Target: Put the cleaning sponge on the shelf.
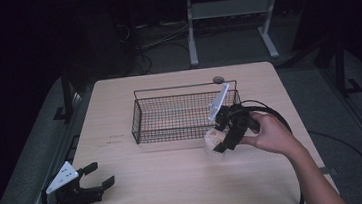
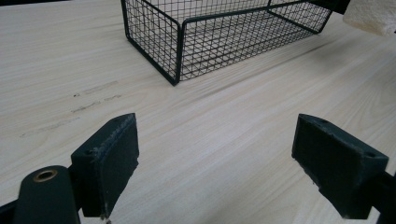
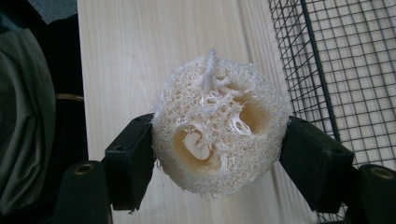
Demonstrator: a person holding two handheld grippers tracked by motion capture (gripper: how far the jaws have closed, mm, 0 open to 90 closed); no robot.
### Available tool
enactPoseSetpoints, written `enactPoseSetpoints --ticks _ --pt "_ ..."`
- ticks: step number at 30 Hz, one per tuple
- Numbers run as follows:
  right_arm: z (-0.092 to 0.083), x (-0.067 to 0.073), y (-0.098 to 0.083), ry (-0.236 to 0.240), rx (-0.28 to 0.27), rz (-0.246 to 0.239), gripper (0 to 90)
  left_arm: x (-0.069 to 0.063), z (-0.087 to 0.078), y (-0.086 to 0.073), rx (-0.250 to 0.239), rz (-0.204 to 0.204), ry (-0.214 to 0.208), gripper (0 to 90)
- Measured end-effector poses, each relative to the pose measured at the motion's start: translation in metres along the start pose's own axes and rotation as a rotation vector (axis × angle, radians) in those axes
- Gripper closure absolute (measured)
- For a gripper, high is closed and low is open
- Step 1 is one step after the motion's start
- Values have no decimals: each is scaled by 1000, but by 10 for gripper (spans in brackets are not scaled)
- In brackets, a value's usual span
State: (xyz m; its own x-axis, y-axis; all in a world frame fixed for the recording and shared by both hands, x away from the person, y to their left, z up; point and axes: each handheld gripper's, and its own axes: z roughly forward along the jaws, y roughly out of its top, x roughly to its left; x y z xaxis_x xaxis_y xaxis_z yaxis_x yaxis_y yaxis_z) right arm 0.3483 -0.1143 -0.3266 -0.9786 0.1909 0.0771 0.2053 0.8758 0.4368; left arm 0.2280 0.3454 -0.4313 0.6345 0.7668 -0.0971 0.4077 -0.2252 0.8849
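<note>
Beside the wire basket's (image 1: 185, 112) near right corner, the right gripper (image 1: 224, 137) pinched a round loofah slice (image 3: 218, 140) between its jaws, above the table (image 1: 176, 183).

The left gripper (image 1: 95, 175) sat at the front left edge, jaws spread wide around nothing. The spongy loofah could squash and slip free, or snag the basket's rim on its way over.

We see a light wooden table (image 1: 186, 182) with a pale grain and rounded corners. A black wire basket (image 1: 143, 116) stands directly on it, slightly toward 12 o'clock from the table centre. A small round grey disc (image 1: 218, 80) lies at the basket's 1 o'clock corner. Faint dark marks (image 1: 114, 139) lie at the basket's 8 o'clock side.
</note>
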Motion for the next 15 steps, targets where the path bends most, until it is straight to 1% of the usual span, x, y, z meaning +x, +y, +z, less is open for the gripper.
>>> enactPoseSetpoints --ticks 8,15 --pt "-4 -5 7 5 11 0 286 0 0 0 0 1 0 141" --pt "-11 -10 14 -3 18 -3 286 0 0 0 -1 1 0 141"
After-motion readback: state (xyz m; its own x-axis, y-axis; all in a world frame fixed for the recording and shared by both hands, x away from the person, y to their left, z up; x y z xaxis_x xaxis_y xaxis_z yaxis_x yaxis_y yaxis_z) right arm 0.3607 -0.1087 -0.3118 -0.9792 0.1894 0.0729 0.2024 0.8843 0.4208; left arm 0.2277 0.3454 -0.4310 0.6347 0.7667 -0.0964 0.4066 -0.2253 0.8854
